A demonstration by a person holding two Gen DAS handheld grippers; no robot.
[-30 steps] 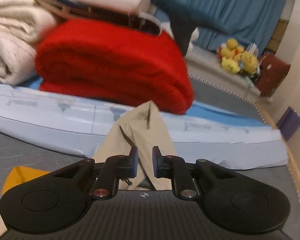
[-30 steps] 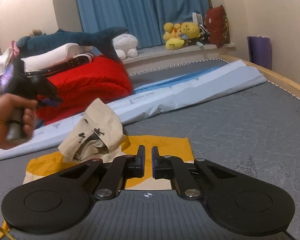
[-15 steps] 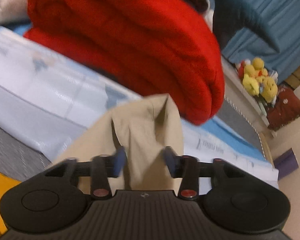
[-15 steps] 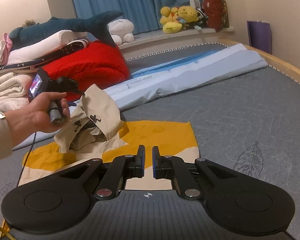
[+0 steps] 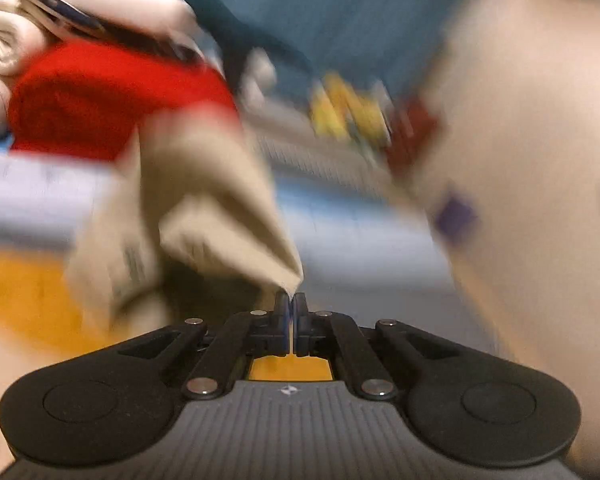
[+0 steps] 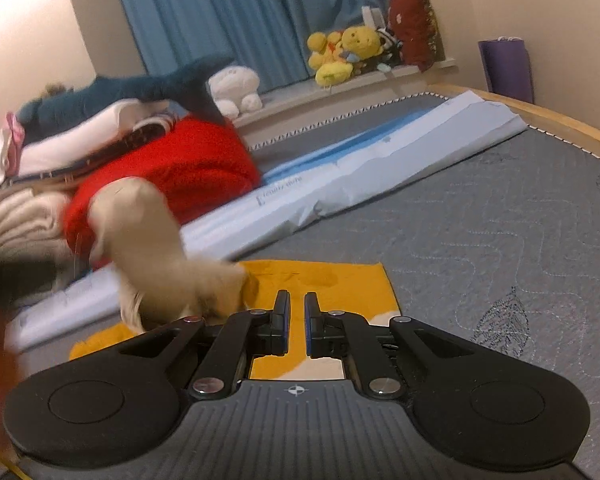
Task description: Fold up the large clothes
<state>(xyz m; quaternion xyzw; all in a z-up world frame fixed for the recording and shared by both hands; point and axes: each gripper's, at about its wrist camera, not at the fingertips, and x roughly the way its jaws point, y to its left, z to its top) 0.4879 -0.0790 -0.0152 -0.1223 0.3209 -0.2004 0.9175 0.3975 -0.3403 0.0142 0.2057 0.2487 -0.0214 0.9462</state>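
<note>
Cloth is what must be handled here, and it behaves as cloth does: soft, light, without any stiffness of its own. The beige garment [image 5: 204,208] hangs in the air in front of the left gripper [image 5: 291,304], whose jaws are pressed together on a small corner of the fabric, with no gap visible between them; the rest of the garment falls away to the left in loose folds. Both views of it are blurred. In the right wrist view the same garment [image 6: 160,248] is a smeared beige shape above the yellow cloth [image 6: 332,284], which lies flat on the grey mattress [image 6: 500,220]. The right gripper [image 6: 296,320] holds nothing; its jaws are nearly closed, with only a narrow slit between them and the yellow cloth visible through it. I judge that a pinch on one corner lets the garment swing and twist, so it will not lie down straight by itself. A second hold on another corner or on a seam or hem, where the fabric is doubled and thicker, would probably slip less than one thin layer. Buttons, if it has any, I cannot see in this blur. Behind it lie a folded red blanket [image 6: 172,168] and a light blue sheet [image 6: 340,184].
</note>
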